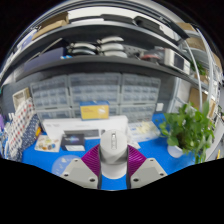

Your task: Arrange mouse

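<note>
A white computer mouse [113,137] stands between my gripper's fingers, its body reaching up ahead of them over the blue table surface [52,159]. My gripper [113,165] is shut on the mouse: both purple pads [93,160] press against its sides. The mouse appears lifted off the table, held upright in the fingers. Its lower end is hidden between the pads.
A white box [70,129] lies beyond the mouse on the blue surface. A green potted plant [188,128] stands at the right. Shelves with drawer cabinets [95,97] and bins fill the back wall. Cluttered items sit at the far left [18,130].
</note>
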`<state>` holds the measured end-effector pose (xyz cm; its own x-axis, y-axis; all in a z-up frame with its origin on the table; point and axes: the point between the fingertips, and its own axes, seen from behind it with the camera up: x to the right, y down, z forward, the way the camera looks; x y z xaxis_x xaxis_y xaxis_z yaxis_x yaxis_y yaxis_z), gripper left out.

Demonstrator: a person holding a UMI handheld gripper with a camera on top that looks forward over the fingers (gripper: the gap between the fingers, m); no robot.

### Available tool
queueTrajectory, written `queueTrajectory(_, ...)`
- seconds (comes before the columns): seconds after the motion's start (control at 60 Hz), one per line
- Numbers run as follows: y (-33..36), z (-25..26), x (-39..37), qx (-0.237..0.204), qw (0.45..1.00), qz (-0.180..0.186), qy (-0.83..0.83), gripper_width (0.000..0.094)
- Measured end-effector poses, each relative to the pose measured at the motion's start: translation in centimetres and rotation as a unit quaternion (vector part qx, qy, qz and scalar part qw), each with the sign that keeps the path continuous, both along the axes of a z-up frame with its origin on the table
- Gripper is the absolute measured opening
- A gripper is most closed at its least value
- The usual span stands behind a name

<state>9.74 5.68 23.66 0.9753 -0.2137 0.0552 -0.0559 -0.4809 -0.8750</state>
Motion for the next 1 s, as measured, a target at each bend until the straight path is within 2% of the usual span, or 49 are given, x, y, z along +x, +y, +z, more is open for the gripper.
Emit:
queueTrajectory(0.067, 2.3, 1.6, -4.1, 0.013, 1.000, 0.023, 0.005, 0.0340)
queueTrajectory(0.133, 4.1, 1.1, -7.8, 0.012, 0.999, 0.047, -0.001, 0.0339)
queueTrajectory(0.283, 6.8, -6.4, -14.8, -0.039, 0.996, 0.085, 0.011, 0.0338)
queueTrajectory(0.483, 6.4, -18.6, -17.6, -0.135, 0.987, 0.076, 0.037, 0.0339)
queueTrajectory(0.667, 4.9, -24.6, -18.5, -0.186, 0.978, 0.090, 0.042, 0.0354)
queueTrajectory(0.783, 5.0, -24.8, -18.5, -0.176, 0.979, 0.087, 0.047, 0.0351)
queueTrajectory(1.0, 5.1, -24.8, -18.5, -0.176, 0.980, 0.081, 0.045, 0.0487)
